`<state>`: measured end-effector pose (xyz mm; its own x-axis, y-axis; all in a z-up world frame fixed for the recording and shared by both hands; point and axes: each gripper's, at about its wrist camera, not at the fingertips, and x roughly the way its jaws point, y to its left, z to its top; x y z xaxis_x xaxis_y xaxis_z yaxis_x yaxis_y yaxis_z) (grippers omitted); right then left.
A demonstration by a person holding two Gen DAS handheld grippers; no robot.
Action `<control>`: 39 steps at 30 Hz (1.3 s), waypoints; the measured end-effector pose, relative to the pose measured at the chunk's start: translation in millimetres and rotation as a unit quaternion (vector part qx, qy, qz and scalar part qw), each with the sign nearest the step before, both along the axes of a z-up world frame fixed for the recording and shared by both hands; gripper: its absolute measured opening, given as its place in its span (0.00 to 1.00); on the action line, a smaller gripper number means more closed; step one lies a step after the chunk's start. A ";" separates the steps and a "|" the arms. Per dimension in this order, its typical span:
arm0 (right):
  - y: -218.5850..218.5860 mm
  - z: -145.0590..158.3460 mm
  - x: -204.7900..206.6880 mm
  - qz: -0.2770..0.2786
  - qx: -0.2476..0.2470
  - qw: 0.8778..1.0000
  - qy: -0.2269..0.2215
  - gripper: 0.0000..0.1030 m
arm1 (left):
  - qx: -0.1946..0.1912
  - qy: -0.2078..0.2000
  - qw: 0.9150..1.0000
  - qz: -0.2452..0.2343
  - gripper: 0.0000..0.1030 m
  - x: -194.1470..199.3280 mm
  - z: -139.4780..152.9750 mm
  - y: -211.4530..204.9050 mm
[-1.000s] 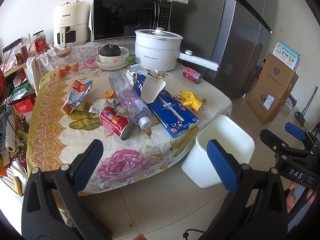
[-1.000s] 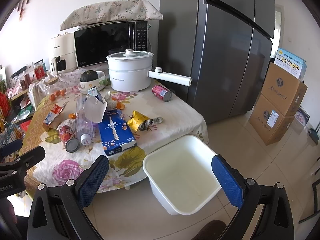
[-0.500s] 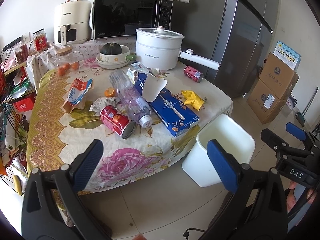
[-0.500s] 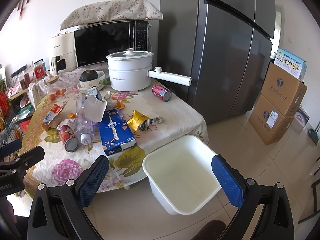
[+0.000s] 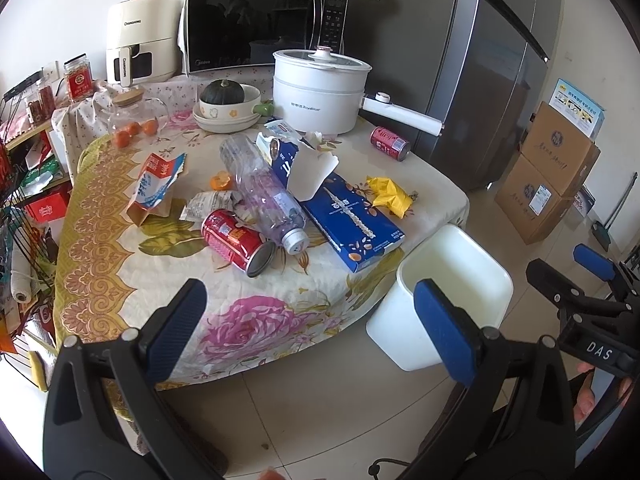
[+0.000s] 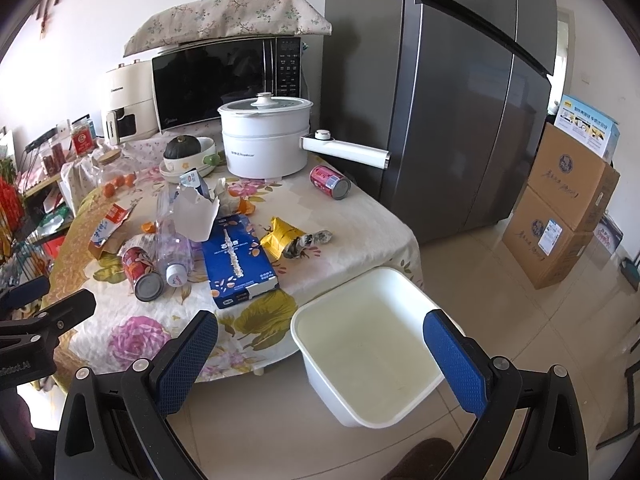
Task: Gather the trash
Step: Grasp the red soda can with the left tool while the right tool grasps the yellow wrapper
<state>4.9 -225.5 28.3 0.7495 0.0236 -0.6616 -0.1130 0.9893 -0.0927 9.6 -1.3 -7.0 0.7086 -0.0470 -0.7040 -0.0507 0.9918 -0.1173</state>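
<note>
Trash lies on a low table with a flowered cloth [image 5: 132, 264]: a red can [image 5: 236, 242] [image 6: 141, 269], a clear plastic bottle [image 5: 264, 194] [image 6: 173, 248], a blue carton [image 5: 348, 218] [image 6: 236, 264], a yellow wrapper [image 5: 390, 196] [image 6: 282, 237], a second red can [image 5: 389, 143] [image 6: 330, 182], a torn milk packet [image 5: 154, 186]. An empty white bin [image 5: 452, 296] [image 6: 368, 344] stands on the floor at the table's near right edge. My left gripper [image 5: 308, 324] is open and empty, short of the table. My right gripper [image 6: 320, 358] is open and empty above the bin.
A white cooker pot [image 5: 320, 90] with a long handle, a bowl with a squash [image 5: 226, 106], a jar of oranges [image 5: 132, 120], a microwave [image 5: 264, 26] and an air fryer [image 5: 140, 36] stand at the back. A fridge [image 6: 460, 92] and cardboard boxes [image 6: 564, 208] are to the right. A wire rack [image 5: 20, 208] is left.
The left view has crept slightly closer to the table. The right gripper has not visibly moved. Both stay open.
</note>
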 end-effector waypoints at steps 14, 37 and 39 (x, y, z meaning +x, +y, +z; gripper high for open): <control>16.2 9.4 69.8 0.057 -0.011 0.994 0.091 1.00 | -0.037 0.069 0.997 0.003 1.00 54.3 -7.1 52.1; 0.6 -68.7 212.9 0.012 0.074 0.971 0.228 1.00 | -0.253 0.186 0.939 0.142 0.84 137.2 -125.7 116.6; 2.2 -72.1 218.8 0.010 0.086 0.969 0.230 1.00 | -0.269 0.186 0.933 0.148 0.83 137.7 -131.4 119.7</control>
<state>223.7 -223.3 -43.8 0.3741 0.1748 -0.9108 -0.1233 0.9827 0.1380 147.3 118.4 -138.4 0.4581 -0.3060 -0.8346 -0.4498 0.7300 -0.5146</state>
